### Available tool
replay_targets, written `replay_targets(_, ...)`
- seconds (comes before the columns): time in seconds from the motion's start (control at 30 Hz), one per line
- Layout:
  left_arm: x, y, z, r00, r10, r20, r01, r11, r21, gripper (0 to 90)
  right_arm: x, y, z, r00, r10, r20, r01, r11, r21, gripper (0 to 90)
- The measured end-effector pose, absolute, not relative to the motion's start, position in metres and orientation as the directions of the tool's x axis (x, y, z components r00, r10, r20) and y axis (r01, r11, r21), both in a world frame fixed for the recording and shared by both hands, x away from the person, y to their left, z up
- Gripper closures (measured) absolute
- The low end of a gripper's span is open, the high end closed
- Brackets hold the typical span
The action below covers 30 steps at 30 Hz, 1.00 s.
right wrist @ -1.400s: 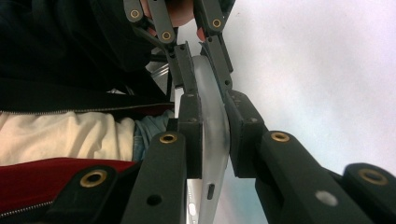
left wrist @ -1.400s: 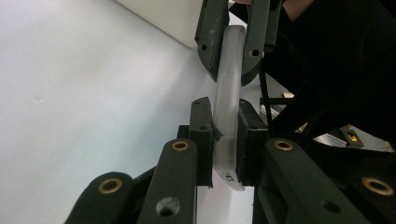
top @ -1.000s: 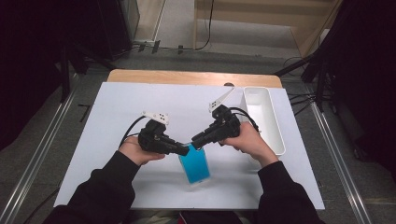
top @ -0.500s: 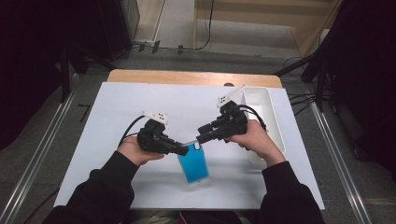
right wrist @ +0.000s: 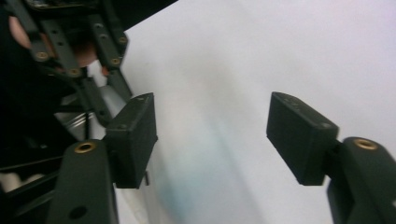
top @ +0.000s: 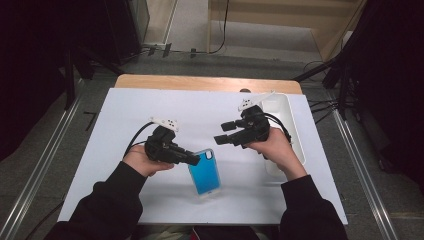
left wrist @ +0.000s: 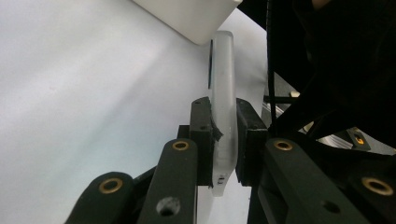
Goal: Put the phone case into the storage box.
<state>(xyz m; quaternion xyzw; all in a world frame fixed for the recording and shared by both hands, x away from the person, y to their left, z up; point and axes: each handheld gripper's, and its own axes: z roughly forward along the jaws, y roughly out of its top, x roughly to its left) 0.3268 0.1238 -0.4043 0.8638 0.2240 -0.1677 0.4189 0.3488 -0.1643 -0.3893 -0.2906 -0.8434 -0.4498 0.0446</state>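
A blue phone in a clear case lies near the front middle of the white table. My left gripper is shut on the phone's upper left edge. In the left gripper view the case edge stands clamped between the two black pads. My right gripper hovers open above the table, a little up and right of the phone, with nothing between its jaws. The right gripper view shows its wide-apart pads over bare white table, with the left gripper farther off.
A long white tray stands along the table's right side, just behind the right hand. Its corner appears beyond the phone in the left gripper view. A wooden strip borders the far edge. Cables trail from both grippers.
The right gripper has let go of the phone's top, opened, and drawn back up and to the right. The left gripper keeps its hold on the phone.
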Motion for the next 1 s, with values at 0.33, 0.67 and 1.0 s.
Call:
replay_targets(0.33,0.325,0.125,-0.399,0.833,0.278,-0.478,0.548,-0.536,0.642,79.5,0.349,-0.168,-0.398,-0.778,0.563,0.279,0.547,0.39,0.74,1.0)
replay_targets(0.67,0.326,0.129,-0.394,0.825,0.31,-0.473,0.562,-0.531,0.634,79.4,0.341,-0.168,-0.413,-0.733,0.618,0.284,0.598,0.387,0.702,0.0)
replay_targets(1.0,0.327,0.135,-0.388,0.809,0.362,-0.464,0.588,-0.502,0.634,79.4,0.329,-0.167,-0.416,-0.705,0.663,0.252,0.598,0.363,0.715,0.0)
